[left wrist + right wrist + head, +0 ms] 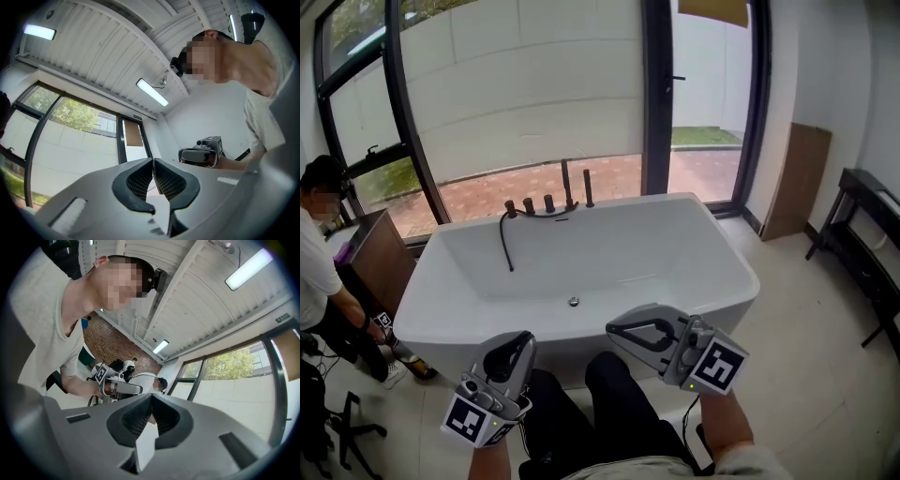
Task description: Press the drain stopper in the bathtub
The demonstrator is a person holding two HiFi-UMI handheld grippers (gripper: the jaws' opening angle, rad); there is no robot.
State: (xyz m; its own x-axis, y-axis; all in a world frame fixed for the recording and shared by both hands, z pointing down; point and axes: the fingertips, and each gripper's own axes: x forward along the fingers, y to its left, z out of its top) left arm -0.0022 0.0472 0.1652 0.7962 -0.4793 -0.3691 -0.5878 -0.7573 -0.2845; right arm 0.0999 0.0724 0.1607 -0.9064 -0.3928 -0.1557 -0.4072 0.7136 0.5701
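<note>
A white bathtub (722,246) stands under the window, and the small round metal drain stopper (573,301) sits in its floor near the front wall. Both grippers hover in front of the tub, above the person's lap, well short of the stopper. My left gripper (523,338) points up and forward, jaws shut with nothing between them. My right gripper (616,329) lies sideways, tips pointing left, also shut and empty. The left gripper view looks up at the ceiling past its shut jaws (153,161) and catches the right gripper (201,153). The right gripper view shows its shut jaws (151,397) and the left gripper (115,380).
Dark faucet fittings (548,202) and a black hose (503,242) sit on the tub's back rim. A person (314,262) stands at the left beside a wooden cabinet (382,258). A black rack (862,234) and a wooden board (797,183) stand at the right. Tall windows lie behind.
</note>
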